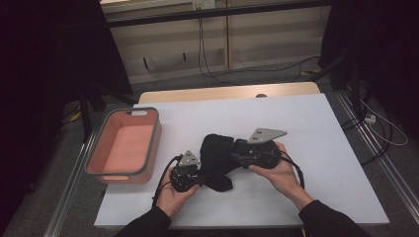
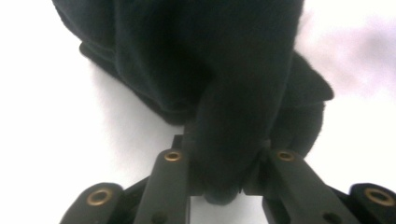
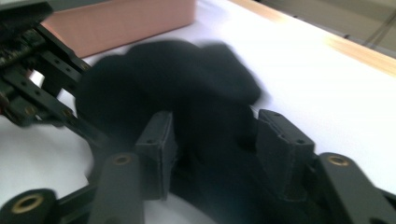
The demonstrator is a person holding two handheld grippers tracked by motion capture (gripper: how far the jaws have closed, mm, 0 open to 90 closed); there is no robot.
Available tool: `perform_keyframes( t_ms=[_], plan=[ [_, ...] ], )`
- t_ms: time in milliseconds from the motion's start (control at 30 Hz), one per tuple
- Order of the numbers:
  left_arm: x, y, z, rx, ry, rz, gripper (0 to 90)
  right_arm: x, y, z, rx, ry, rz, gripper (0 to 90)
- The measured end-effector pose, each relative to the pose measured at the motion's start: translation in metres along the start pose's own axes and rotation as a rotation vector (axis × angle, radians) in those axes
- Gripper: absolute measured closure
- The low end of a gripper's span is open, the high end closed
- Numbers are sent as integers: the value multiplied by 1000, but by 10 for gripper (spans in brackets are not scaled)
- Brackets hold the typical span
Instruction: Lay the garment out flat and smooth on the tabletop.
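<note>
- A black fabric bundle (image 1: 215, 160), soft and crumpled, lies near the middle of the white tabletop (image 1: 316, 148), towards its near edge, between the two hands.
- The left claw (image 1: 193, 174) comes in at the bundle's near-left end; in the left gripper view a fold of the black fabric (image 2: 233, 140) sits pinched between its jaws, which are clamped on it.
- The right claw (image 1: 237, 157) meets the bundle from the right; in the right gripper view the fabric (image 3: 205, 135) lies between the jaws, which stand apart, with a gap at the right pad, so they are not pressing on it.
- A pink bin (image 1: 123, 145) with a grey rim stands on the tabletop's left side, apart from the bundle.
</note>
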State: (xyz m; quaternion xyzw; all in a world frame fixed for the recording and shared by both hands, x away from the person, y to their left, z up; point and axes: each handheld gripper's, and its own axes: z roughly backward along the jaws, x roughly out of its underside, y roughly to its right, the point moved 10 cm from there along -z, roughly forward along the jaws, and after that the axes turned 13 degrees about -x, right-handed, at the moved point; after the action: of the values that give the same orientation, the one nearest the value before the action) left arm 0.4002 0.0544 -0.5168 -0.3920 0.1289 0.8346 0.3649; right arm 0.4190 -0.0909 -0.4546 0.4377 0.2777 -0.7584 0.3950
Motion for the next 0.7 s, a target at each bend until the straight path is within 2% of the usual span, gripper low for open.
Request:
perform_keyframes(
  t_ms=[100, 200, 267, 300, 433, 500, 600, 633, 700],
  plan=[
    [3, 0, 3, 4, -5, 4, 697, 13, 11, 18, 35, 3, -24, 428],
    [4, 2, 7, 5, -1, -3, 652, 35, 22, 28, 66, -25, -53, 394],
    [2, 4, 11, 16, 13, 1, 623, 48, 27, 27, 74, -50, -70, 383],
    [1, 5, 14, 11, 21, -10, 613, 53, 28, 25, 75, -64, -77, 371],
    [-7, 9, 25, 11, 69, -24, 587, 55, 25, 12, 57, -83, -60, 385],
    [-10, 10, 31, 13, 92, -26, 579, 57, 22, 6, 49, -103, -47, 440],
    [-15, 9, 39, 9, 124, -23, 577, 59, 22, 2, 49, -120, -35, 668],
    [-17, 8, 42, 10, 130, -19, 576, 58, 23, 3, 59, -109, -33, 736],
    [-20, 7, 45, 7, 146, -18, 576, 52, 25, 9, 81, -83, -25, 810]
  ],
)
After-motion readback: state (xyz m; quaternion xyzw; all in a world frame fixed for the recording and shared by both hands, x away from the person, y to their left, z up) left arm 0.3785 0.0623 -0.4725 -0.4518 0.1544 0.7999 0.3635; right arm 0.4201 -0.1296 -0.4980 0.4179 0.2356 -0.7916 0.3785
